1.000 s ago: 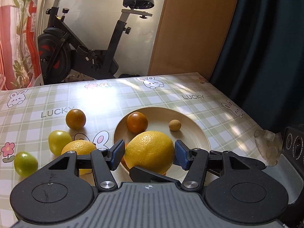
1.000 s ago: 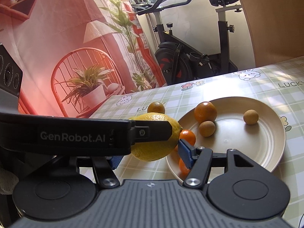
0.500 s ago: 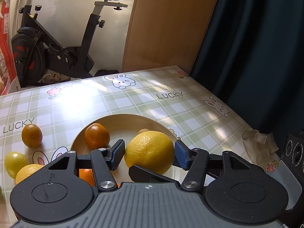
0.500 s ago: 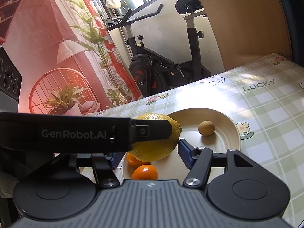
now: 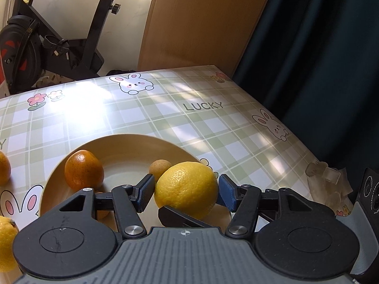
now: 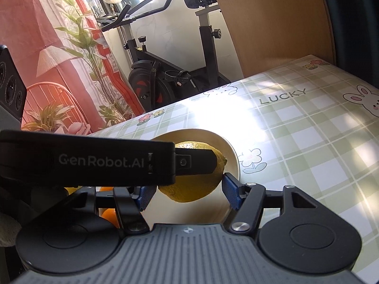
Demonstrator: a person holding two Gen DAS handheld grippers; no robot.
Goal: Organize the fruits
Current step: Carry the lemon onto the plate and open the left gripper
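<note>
A: Over the plate (image 5: 132, 146), lemon (image 5: 186, 187) was up off the dish, sitting between the left gripper's (image 5: 186, 193) blue pads (image 5: 226, 195).

B: Jaws?

A: Left was clamped on the lemon, a pad against each side. The right gripper (image 6: 187, 193) came in crosswise, with the same lemon between its fingers. Its right-hand pad met the skin. The other side was hidden behind the left gripper's body, so I couldn't tell whether it gripped.

B: Rest of the fruit?

A: An orange (image 5: 84, 174) and a small tan fruit (image 5: 160, 166) lay on the plate beyond the lemon. One more orange (image 5: 3, 170) lay off the plate on the table (image 5: 213, 130), at the left edge.
</note>
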